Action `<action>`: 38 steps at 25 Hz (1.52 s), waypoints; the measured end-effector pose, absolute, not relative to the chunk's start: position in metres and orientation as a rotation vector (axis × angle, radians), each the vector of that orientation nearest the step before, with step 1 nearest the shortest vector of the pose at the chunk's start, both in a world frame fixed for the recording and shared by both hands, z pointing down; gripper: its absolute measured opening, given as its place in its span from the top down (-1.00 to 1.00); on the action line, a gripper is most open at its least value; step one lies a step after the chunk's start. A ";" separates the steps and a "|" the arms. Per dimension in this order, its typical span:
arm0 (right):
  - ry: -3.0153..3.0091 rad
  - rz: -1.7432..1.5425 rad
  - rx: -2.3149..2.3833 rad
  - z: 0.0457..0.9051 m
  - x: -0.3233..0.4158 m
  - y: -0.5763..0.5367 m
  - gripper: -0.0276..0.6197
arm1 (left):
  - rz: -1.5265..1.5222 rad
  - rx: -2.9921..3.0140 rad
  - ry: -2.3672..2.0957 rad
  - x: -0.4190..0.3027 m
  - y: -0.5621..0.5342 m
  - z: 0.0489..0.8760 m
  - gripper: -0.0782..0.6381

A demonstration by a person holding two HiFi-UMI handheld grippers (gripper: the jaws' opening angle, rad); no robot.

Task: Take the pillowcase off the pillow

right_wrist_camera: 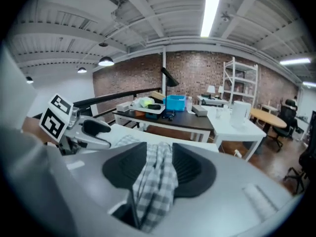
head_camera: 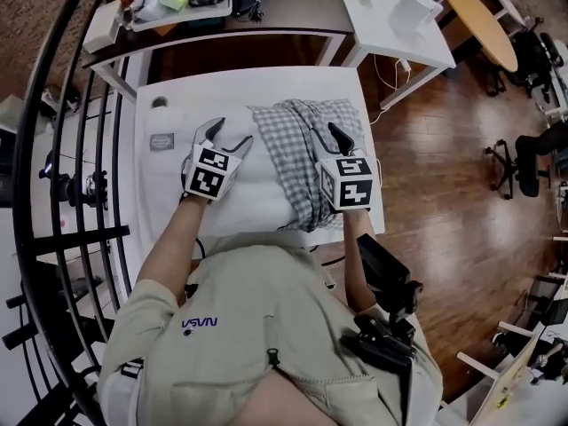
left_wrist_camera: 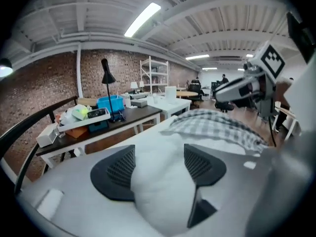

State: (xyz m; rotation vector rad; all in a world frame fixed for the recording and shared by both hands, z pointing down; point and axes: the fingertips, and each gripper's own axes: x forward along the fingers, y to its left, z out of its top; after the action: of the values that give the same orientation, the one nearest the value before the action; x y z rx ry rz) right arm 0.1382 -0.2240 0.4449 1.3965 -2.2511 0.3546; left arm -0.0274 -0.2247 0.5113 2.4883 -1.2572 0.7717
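Note:
The white pillow (head_camera: 240, 189) lies on the white table (head_camera: 177, 91) in front of me. A grey checked pillowcase (head_camera: 302, 149) is bunched over its right end. My left gripper (head_camera: 229, 131) stands over the bare left part, jaws wide, and the pillow (left_wrist_camera: 158, 196) bulges up between the pads (left_wrist_camera: 118, 169). My right gripper (head_camera: 342, 140) is at the pillowcase's right side. A fold of the checked cloth (right_wrist_camera: 155, 181) hangs loosely between its parted jaws (right_wrist_camera: 157, 167). Each gripper shows in the other's view: the right (left_wrist_camera: 247, 85), the left (right_wrist_camera: 94, 127).
A small square tag (head_camera: 161, 141) lies on the table's left part. Beyond stand a dark desk (head_camera: 284, 11) with a tray and a white table (head_camera: 390, 25). A black railing (head_camera: 53, 193) runs along the left. Wood floor (head_camera: 444, 167) and office chairs lie to the right.

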 end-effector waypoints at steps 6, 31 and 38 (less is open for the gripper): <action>-2.157 0.293 1.285 0.469 0.117 -0.276 0.25 | 0.829 2.450 -1.142 -0.011 -0.193 0.542 0.40; -1.824 0.276 1.508 0.527 0.200 -0.314 0.80 | 0.231 2.407 -1.255 -0.089 -0.195 0.500 0.68; -2.017 0.334 1.610 0.481 0.198 -0.256 0.41 | 0.376 2.635 -1.252 -0.065 -0.196 0.468 0.18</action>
State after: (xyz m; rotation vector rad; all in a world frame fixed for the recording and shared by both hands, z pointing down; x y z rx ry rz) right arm 0.1978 -0.2561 0.4811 1.6102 -2.0170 0.3343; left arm -0.0653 -0.1957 0.4680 2.6350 -1.2516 0.3765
